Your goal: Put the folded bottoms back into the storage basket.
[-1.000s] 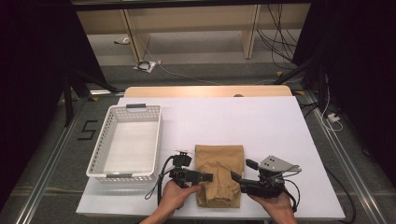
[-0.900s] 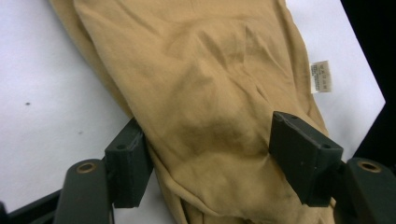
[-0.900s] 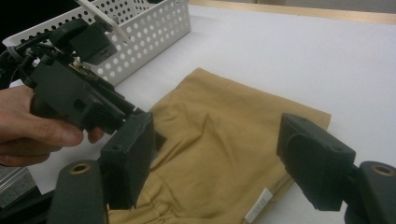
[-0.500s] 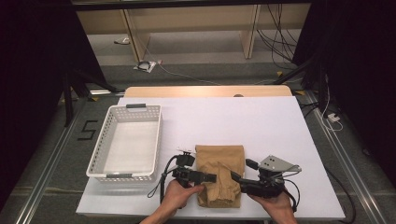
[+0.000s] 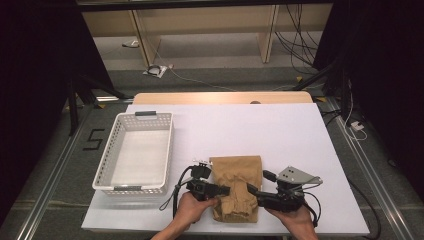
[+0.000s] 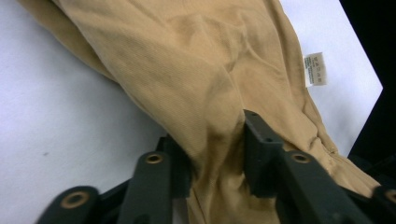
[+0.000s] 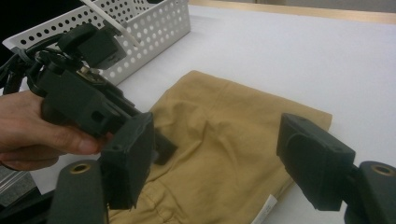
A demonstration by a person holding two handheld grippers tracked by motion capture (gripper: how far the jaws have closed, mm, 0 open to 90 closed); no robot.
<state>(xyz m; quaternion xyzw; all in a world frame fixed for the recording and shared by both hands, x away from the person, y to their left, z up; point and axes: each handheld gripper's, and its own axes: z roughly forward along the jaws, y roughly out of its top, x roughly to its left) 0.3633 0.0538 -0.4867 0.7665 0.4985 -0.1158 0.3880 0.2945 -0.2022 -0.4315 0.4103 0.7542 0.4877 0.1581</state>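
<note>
The left gripper (image 5: pixel 226 189) has just been closing its two black jaws, and in the left gripper view they now pinch a raised fold of a tan folded garment (image 6: pixel 210 93) between their pads, the cloth bunching up where they squeeze it. In the high view this gripper lies low over the near left part of the garment (image 5: pixel 237 187), pointing toward the right, with the person's left hand (image 5: pixel 192 210) wrapped around its body and a black cable looping off to the left. The right gripper (image 5: pixel 252 190) comes in from the opposite side, pointing left; in the right gripper view its jaws stand wide apart with the garment (image 7: pixel 224 154) lying flat between and beneath them, and the pads press on nothing. The right hand (image 5: pixel 295 217) holds that gripper near the table's front edge, and a grey three-cornered plate (image 5: pixel 298 175) sits on top of it. The garment rests on the white table (image 5: pixel 280 130) at its near middle, a small white label (image 6: pixel 315 69) showing at one edge. To the left of the garment, near but apart from it, stands a white perforated basket (image 5: pixel 112 150).
</note>
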